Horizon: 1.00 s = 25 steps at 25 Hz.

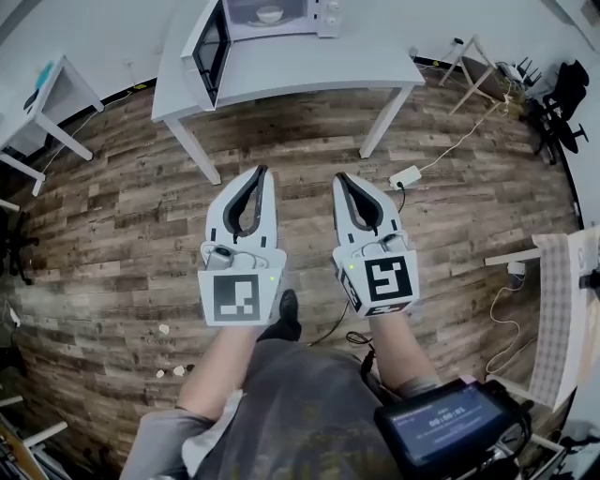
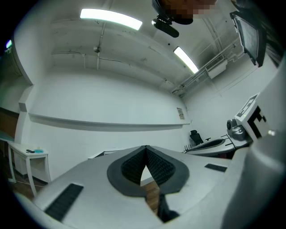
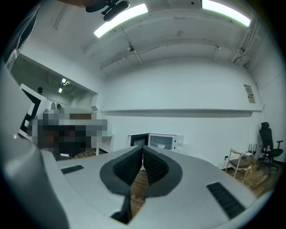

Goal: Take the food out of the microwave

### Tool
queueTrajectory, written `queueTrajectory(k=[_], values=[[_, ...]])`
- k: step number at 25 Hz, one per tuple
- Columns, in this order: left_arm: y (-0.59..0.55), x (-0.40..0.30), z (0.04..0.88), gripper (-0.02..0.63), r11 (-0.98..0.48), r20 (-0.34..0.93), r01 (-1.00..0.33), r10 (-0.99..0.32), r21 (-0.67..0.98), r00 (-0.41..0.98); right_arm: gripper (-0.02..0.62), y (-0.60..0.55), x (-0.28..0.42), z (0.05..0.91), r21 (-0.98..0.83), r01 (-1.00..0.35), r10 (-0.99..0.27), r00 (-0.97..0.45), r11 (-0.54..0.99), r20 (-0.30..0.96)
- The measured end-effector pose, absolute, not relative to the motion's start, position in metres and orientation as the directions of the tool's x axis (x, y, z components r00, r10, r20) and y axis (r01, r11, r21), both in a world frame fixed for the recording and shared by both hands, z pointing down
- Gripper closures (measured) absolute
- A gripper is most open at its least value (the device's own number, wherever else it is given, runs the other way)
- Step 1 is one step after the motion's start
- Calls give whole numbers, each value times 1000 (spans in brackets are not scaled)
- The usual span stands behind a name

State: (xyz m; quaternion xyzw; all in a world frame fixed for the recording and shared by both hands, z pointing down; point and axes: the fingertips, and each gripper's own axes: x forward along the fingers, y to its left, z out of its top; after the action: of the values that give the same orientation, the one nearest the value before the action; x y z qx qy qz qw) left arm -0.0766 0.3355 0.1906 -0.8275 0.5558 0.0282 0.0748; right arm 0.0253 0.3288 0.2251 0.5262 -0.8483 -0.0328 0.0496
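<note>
White tabletop [image 1: 309, 58], mostly bare. Microwave [image 1: 281, 17] stands at its far edge, door [image 1: 212, 45] swung open leftward. Wood-plank floor [image 1: 112, 225] beneath; white power adapter [image 1: 405, 176] lies just beside the right front leg [image 1: 382, 122].

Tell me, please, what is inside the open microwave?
A white bowl stands inside the microwave. What the bowl holds cannot be seen; its wall covers it.

Bright, even light from glaring white ceiling strip lamps [image 3: 120, 18] high above the microwave [image 1: 302, 26] leaves soft shadows on the floor [image 1: 122, 234] before it, while fisheye bending and dark vignetting warp every edge.
</note>
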Motion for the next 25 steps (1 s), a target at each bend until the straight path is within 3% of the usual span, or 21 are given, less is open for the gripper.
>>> queueTrajectory(k=[25], values=[[263,-85,182,598,-424,-180,-899,-881,-109,437,588,254,13,210,143,-910,-919,-393,389,-6]])
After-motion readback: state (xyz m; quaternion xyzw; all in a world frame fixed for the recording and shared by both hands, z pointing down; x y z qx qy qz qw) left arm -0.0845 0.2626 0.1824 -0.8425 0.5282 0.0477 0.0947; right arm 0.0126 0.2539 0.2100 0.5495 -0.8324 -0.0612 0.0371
